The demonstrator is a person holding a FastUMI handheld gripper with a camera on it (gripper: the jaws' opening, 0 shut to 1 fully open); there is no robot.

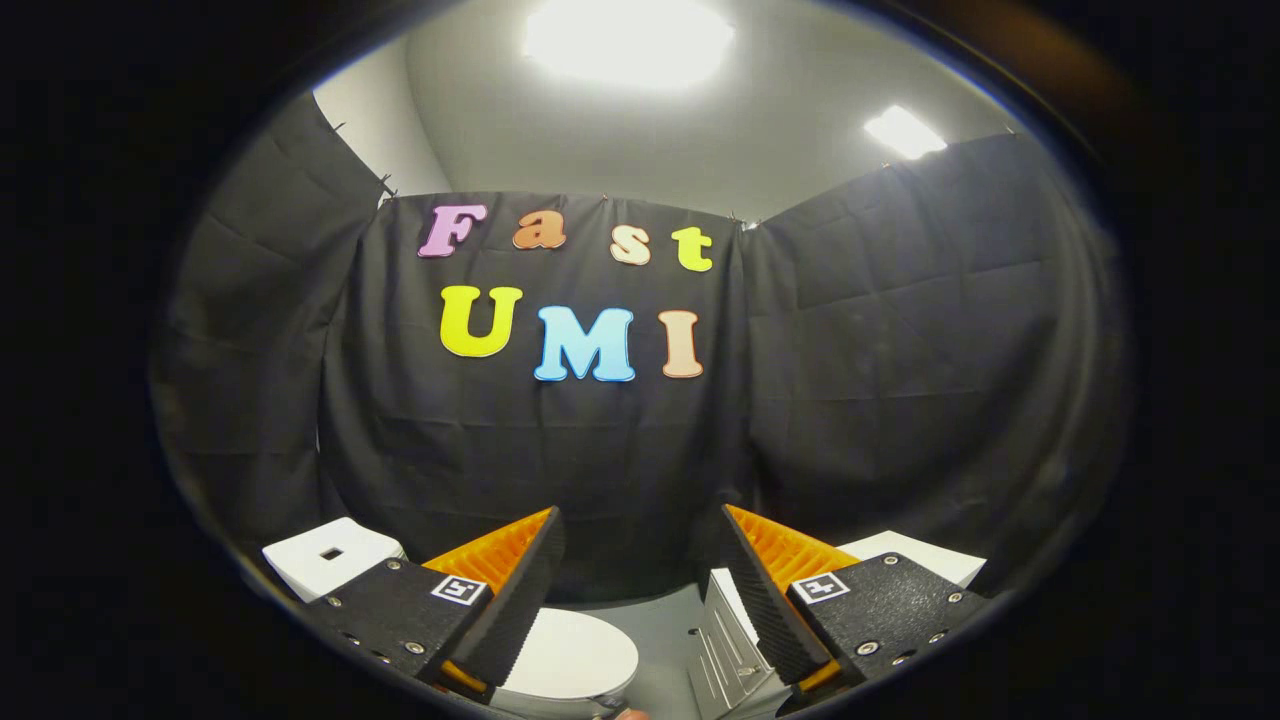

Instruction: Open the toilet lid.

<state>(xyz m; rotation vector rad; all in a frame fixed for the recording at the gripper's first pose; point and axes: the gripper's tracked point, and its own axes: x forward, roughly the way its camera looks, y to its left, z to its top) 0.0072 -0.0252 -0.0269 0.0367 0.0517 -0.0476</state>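
Toilet lid [572, 655], white and rounded, is lying closed and flat below the tongs [640, 590], showing between the two fingers but nearer the left one, whose dark ribbed pad [520, 600] is partly covering the lid's left side. The tongs are standing open, fingers well apart and gripping nothing, and are pointing at the black cloth wall [620, 450] rather than down at the lid. The lid is therefore sitting lower than the fingertips and slightly to their left, its rounded front edge facing the right finger's side. White tank [325, 555], boxy with a small dark square on top, is sitting beyond the left finger's outer side, which suggests the lid's hinge is lying on that side and its long axis is running leftward. White cabinet [735, 640] with slim handles is standing just under the right finger, apart from the lid across a strip of grey floor [655, 610]. By this layout, the coming move is likely calling for tipping the fingers downward toward the lid's free edge.
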